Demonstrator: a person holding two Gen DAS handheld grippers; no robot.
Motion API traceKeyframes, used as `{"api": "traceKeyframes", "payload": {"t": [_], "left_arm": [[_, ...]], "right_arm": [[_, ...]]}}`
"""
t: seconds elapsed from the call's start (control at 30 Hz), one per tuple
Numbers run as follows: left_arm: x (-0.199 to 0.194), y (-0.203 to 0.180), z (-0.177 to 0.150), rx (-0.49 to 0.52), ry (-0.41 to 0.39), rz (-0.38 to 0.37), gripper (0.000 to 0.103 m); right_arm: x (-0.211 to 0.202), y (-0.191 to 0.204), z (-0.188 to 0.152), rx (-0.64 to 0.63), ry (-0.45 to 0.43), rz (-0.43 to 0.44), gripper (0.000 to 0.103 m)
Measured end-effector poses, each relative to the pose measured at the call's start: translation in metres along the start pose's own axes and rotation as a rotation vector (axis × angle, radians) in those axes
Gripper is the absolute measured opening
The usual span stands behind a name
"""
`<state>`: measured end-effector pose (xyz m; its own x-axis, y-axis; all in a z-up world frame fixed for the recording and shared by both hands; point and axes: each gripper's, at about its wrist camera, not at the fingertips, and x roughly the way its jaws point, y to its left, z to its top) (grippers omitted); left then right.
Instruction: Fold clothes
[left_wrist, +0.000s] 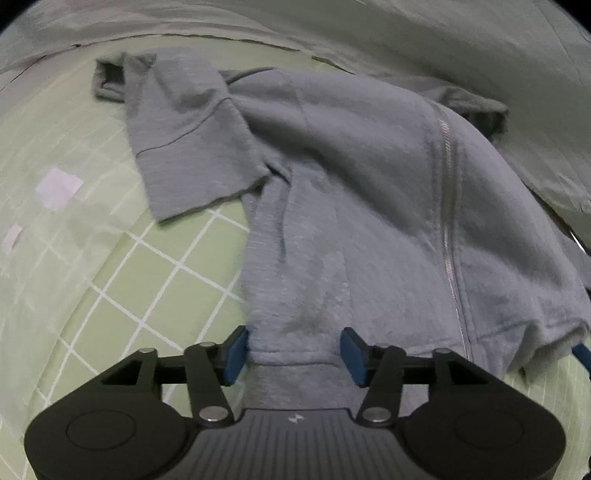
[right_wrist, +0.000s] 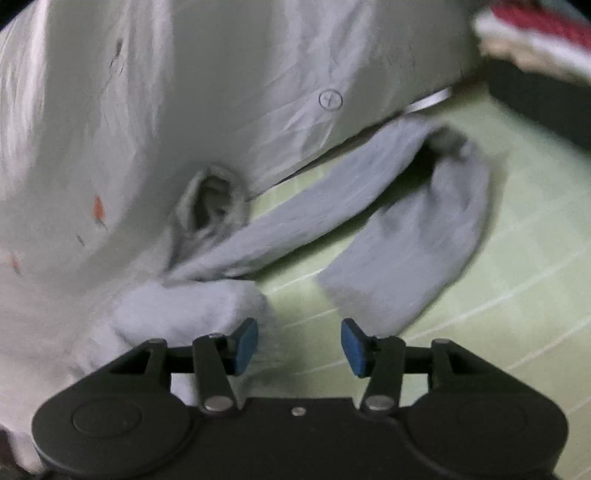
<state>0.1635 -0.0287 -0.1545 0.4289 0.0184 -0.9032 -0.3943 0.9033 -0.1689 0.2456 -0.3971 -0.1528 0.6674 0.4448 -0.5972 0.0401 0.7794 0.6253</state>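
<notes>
Hoodie (left_wrist: 369, 192) sprawls zipper-up on the green checked bed (left_wrist: 110, 280). Left tongs (left_wrist: 294, 350) spread, hem between the pads, unpinched. Right tongs (right_wrist: 299, 345) spread, empty, beside a sleeve (right_wrist: 424, 229).

I count one grey-blue zip-front fleece jacket (left_wrist: 369, 184), with two sleeves (right_wrist: 413, 236) trailing from it. One green checked bedsheet (left_wrist: 110, 277) carries two pale paper scraps (left_wrist: 59, 188). I see one white crumpled quilt (right_wrist: 221, 74).
</notes>
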Motion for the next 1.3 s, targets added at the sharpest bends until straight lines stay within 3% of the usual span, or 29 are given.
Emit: {"api": "traceKeyframes", "payload": {"t": [0.13,0.2,0.27,0.33,0.37,0.43,0.53,0.6,0.7,0.97,1.3], "left_arm": [[0.0,0.0,-0.001,0.015,-0.002,-0.002,0.06],[0.0,0.001,-0.001,0.005,-0.003,-0.006,0.061],[0.0,0.0,-0.002,0.0,-0.005,-0.004,0.061],[0.0,-0.001,-0.002,0.002,-0.01,0.01,0.058],[0.0,-0.002,-0.003,0.003,-0.013,0.022,0.053],[-0.001,-0.002,-0.004,0.007,-0.018,0.034,0.044],[-0.002,0.007,-0.002,-0.05,-0.005,-0.001,0.022],[-0.003,0.017,0.0,-0.132,0.012,-0.038,0.02],[-0.008,0.026,0.0,-0.177,0.005,-0.05,0.018],[-0.052,0.044,-0.005,-0.194,-0.076,-0.097,0.016],[-0.121,0.087,-0.039,-0.18,-0.198,-0.119,0.015]], "right_arm": [[0.004,-0.007,0.001,0.159,0.007,0.181,0.07],[0.013,-0.006,0.003,0.184,0.036,0.185,0.078],[0.026,-0.002,0.002,0.149,0.076,0.122,0.077],[0.038,0.002,-0.001,0.117,0.113,0.069,0.072],[0.04,0.001,-0.002,0.131,0.123,0.081,0.069],[0.041,0.002,-0.005,0.146,0.127,0.104,0.047],[0.035,0.01,-0.008,0.1,0.095,0.092,0.025],[0.029,0.013,-0.009,0.09,0.09,0.087,0.021],[0.02,0.02,-0.01,0.069,0.09,0.075,0.017],[-0.03,0.05,-0.023,-0.013,0.056,0.078,0.013],[-0.102,0.074,-0.086,-0.004,0.052,0.095,0.011]]}}
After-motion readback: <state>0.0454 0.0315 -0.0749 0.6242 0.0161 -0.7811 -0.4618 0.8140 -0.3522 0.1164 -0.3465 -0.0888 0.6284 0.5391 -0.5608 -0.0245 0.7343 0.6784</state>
